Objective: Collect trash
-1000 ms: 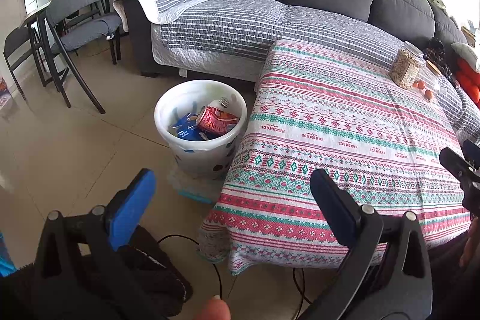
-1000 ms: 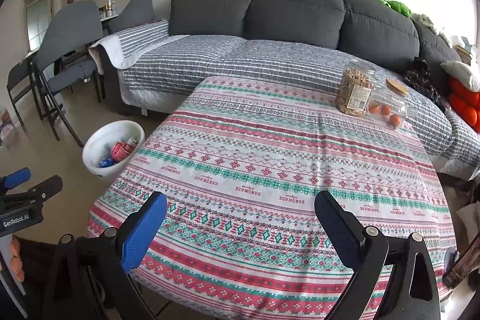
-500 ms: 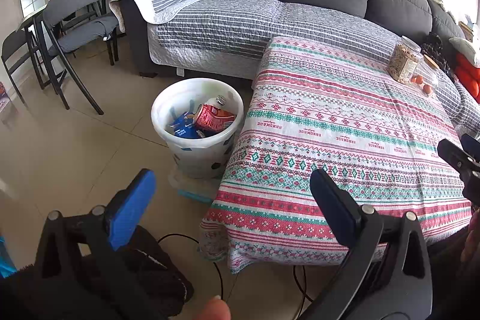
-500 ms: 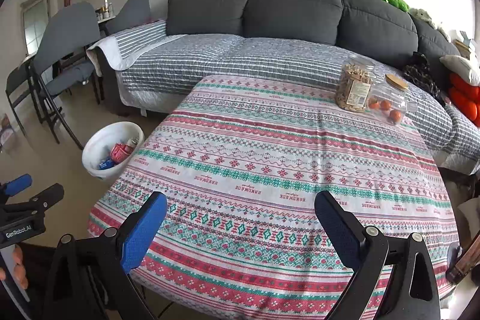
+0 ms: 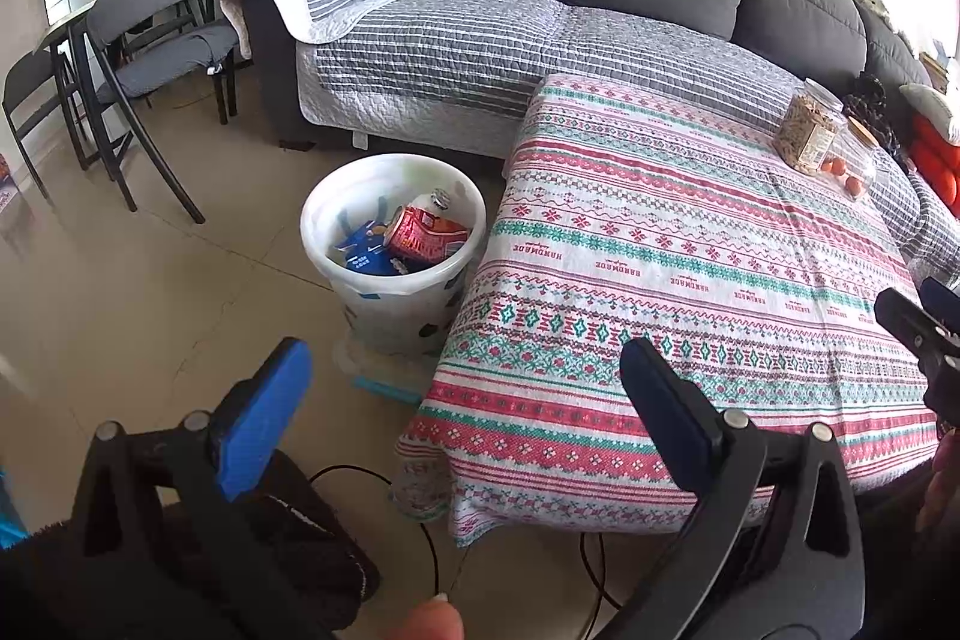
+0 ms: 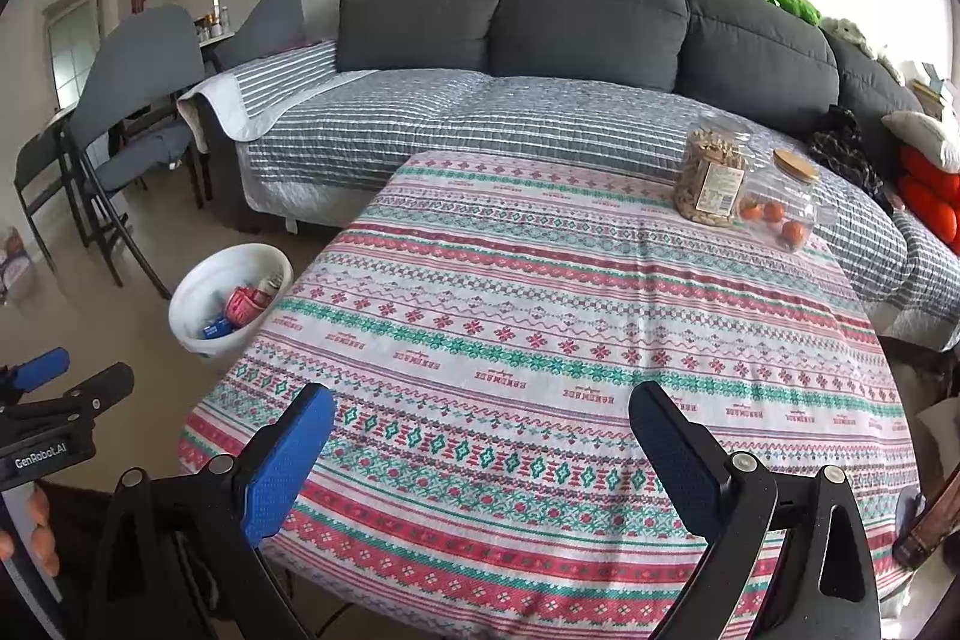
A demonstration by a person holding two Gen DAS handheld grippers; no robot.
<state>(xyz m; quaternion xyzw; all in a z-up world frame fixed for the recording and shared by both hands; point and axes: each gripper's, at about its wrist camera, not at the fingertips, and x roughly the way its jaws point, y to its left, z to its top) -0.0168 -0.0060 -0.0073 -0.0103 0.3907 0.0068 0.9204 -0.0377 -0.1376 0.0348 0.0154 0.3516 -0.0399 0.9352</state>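
Holding both tongs, left (image 5: 462, 388) and right (image 6: 480, 430), spread wide and empty, I'd scan the table (image 6: 540, 316) slowly since the trash (image 5: 414, 235) looks already binned at 11 o'clock.

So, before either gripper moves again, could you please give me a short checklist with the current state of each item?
1. Left gripper open and holding nothing: ok.
2. Right gripper open and holding nothing: ok.
3. White bin upright on the floor beside the table, with a red can and blue wrappers inside: ok.
4. Loose trash on the tablecloth: none seen; only the snack jar and the jar of oranges stand there: ok.
5. Trash on the floor: a clear bottle by the table's corner, part hidden by the cloth: cannot tell.
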